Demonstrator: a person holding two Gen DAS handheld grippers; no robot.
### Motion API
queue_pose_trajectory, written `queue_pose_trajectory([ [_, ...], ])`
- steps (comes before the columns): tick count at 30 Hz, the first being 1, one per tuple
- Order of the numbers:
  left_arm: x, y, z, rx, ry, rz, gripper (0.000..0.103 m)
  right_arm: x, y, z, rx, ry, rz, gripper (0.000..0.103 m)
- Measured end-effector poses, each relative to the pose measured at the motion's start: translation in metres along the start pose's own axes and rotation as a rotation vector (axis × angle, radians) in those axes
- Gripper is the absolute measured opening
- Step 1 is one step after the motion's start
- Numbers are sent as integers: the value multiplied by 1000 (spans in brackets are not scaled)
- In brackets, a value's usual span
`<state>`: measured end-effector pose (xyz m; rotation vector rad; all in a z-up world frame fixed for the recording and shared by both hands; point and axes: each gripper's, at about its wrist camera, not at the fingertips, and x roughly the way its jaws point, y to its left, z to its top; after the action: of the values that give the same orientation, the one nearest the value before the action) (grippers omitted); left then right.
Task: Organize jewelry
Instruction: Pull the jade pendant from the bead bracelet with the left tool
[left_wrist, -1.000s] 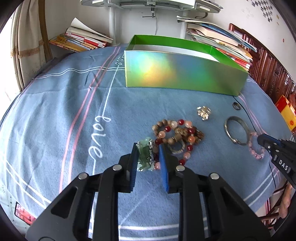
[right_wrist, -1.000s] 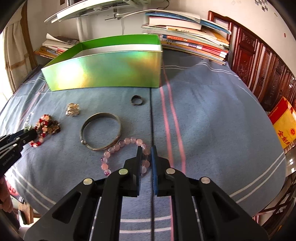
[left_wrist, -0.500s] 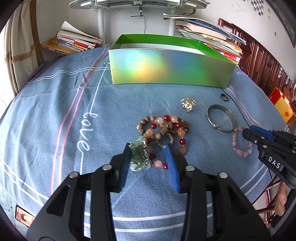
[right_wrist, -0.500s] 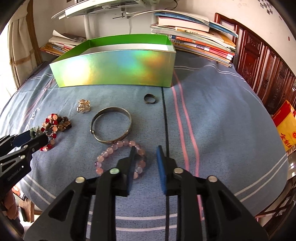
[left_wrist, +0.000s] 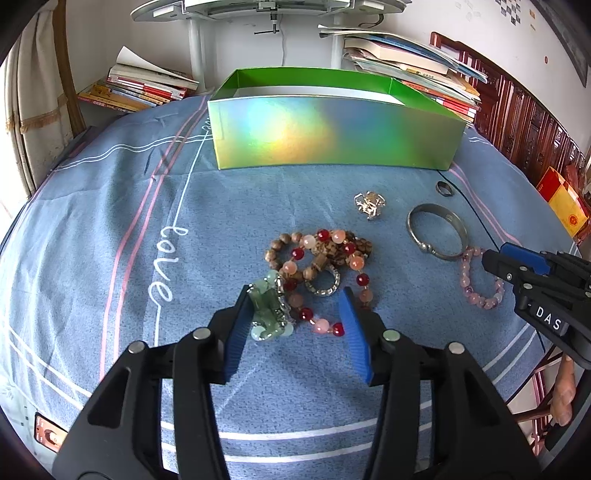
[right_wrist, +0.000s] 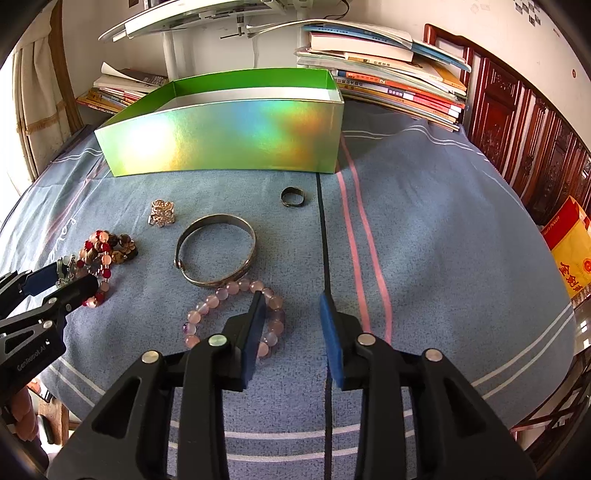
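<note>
A blue cloth with pink and white stripes and the word "love" in white script covers the surface. Beyond its far left corner lies a stack of books; beyond its far right corner, a taller pile of books and papers. Dark carved wooden furniture stands off its right edge, with a yellow and red package nearer along that edge. A white stand rises beyond its far edge.

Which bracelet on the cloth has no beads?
The plain metal bangle, between the small ring and the pink bead bracelet; the other bracelets are beaded.
</note>
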<state>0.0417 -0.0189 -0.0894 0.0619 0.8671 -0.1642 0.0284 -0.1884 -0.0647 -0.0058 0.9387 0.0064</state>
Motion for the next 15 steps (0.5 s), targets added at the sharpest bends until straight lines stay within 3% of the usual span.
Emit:
queue_pose_trajectory([
  [15,1,-3,1,2,-2,-5,55,0,-1,-1,4,-5,-2,36],
])
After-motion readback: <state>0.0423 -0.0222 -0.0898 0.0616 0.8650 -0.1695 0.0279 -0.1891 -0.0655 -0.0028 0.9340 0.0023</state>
